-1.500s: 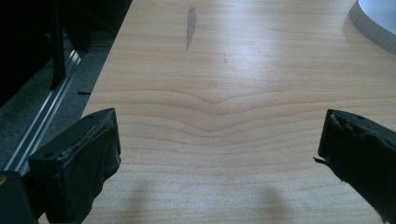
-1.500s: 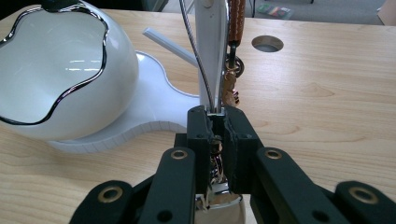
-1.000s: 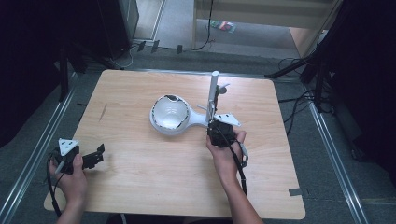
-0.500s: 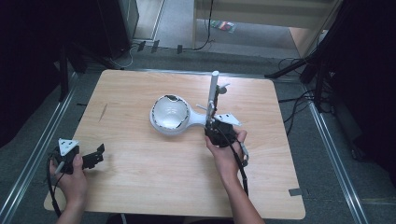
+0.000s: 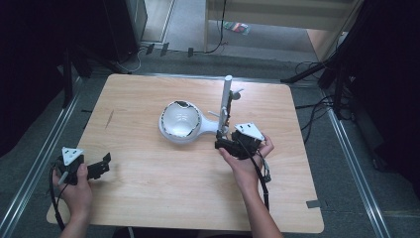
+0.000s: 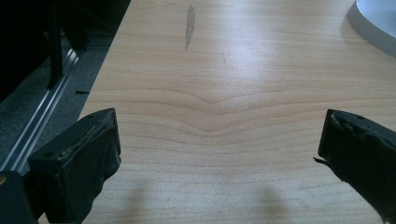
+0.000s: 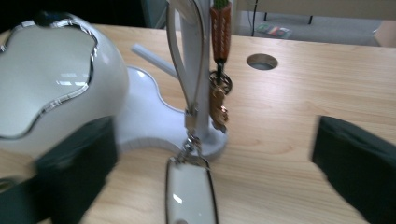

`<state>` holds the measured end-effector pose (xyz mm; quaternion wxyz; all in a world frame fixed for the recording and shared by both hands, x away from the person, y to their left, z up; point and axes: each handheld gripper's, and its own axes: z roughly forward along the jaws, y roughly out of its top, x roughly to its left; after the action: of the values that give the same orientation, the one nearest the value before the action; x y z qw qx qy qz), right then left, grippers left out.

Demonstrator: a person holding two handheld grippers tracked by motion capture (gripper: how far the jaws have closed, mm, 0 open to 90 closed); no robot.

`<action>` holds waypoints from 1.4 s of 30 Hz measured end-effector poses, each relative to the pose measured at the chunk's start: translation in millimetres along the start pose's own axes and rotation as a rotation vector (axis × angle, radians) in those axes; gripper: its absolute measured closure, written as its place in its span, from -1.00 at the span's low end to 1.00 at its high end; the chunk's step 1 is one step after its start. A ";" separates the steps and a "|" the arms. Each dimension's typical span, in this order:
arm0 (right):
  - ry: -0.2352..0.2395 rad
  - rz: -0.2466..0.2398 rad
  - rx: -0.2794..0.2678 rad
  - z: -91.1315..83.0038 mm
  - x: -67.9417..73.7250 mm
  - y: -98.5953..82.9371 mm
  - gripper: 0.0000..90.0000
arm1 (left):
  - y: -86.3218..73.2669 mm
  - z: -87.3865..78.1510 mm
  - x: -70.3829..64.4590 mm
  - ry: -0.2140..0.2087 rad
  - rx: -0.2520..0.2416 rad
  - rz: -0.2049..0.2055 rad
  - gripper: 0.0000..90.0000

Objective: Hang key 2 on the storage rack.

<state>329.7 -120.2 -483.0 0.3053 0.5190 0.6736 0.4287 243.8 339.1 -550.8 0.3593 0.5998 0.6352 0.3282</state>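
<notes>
A white jewellery stand sits mid-table, with a round bowl [image 5: 179,120] joined to an upright post [image 5: 226,101] that has short pegs. In the right gripper view the bowl [image 7: 46,79] is on the left and the post [image 7: 194,56] stands straight ahead. A white metal-rimmed tag [image 7: 190,193] hangs from the post on a silver loop, beside a brown strap [image 7: 219,32] with small charms. My right gripper [image 5: 224,144] is at the post's base, jaws open to either side of the tag [image 7: 217,163]. My left gripper [image 5: 101,166] rests near the front-left corner, open over bare wood [image 6: 219,154].
The wooden table [image 5: 148,198] has a round cable hole [image 7: 261,61] behind the post. Metal floor rails [image 5: 42,158] run along both sides. Cables [image 5: 317,114] lie on the floor at the right, and dark equipment stands behind the table.
My right gripper has edged slightly closer to the post's base. The left gripper has stayed put.
</notes>
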 end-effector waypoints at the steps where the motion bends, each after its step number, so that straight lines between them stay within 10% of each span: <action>1: -0.022 -0.024 -0.016 -3.9 -1.1 -2.1 -1.00 | 0.0 0.1 0.0 0.001 -0.001 -0.001 -1.00; 42: -0.120 -0.026 -0.003 -40.7 -62.2 -42.4 -1.00 | 0.1 -0.2 0.6 -0.002 0.002 -0.006 -1.00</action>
<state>293.4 -194.6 -504.8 0.3516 0.5343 0.6602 0.3938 243.7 339.6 -550.7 0.3600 0.5987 0.6369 0.3260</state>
